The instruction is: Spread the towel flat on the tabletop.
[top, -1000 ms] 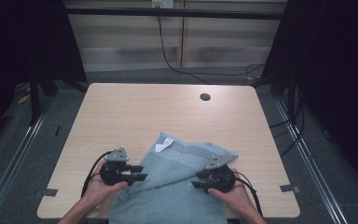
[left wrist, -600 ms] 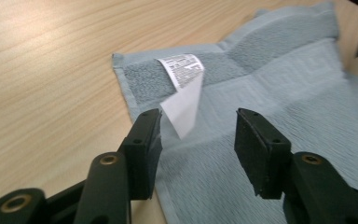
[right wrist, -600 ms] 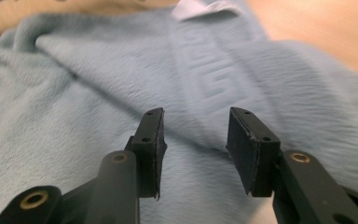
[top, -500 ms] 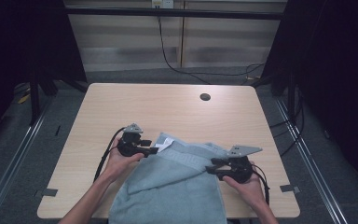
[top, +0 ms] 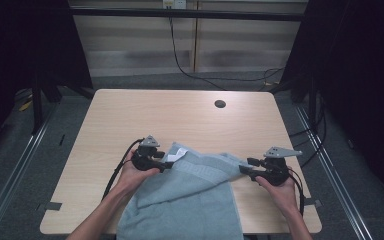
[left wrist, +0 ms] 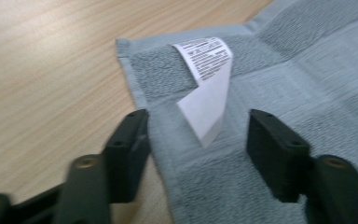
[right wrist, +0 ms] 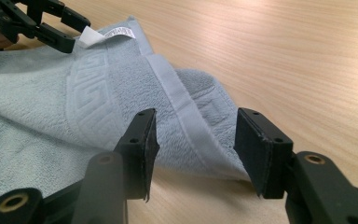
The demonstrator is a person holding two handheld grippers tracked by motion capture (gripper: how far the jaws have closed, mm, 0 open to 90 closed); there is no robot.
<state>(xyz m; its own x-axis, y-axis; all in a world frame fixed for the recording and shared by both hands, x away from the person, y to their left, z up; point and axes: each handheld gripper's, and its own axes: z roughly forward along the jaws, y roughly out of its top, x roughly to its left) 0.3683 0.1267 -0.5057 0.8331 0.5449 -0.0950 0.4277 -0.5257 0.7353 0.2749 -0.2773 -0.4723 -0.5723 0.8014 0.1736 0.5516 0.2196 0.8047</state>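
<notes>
Left gripper (left wrist: 198, 135): fingers (left wrist: 130, 149) spread wide, straddling the edge of the towel (top: 190, 195) beside its white care label (left wrist: 207, 88); nothing gripped.

Right gripper (right wrist: 193, 149): fingers (right wrist: 142, 147) equally wide, either side of a humped corner fold with the hem band; holding nothing.

Towel lies rumpled at the near edge of the surface (top: 180, 115), its lower part hanging over that edge.

Risks, as I judge them:
- Left closing may pinch only the label, which would slip free.
- Right may catch one layer of the fold, so the corner unrolls when lifted.
- Overhanging weight could drag the towel off.
</notes>
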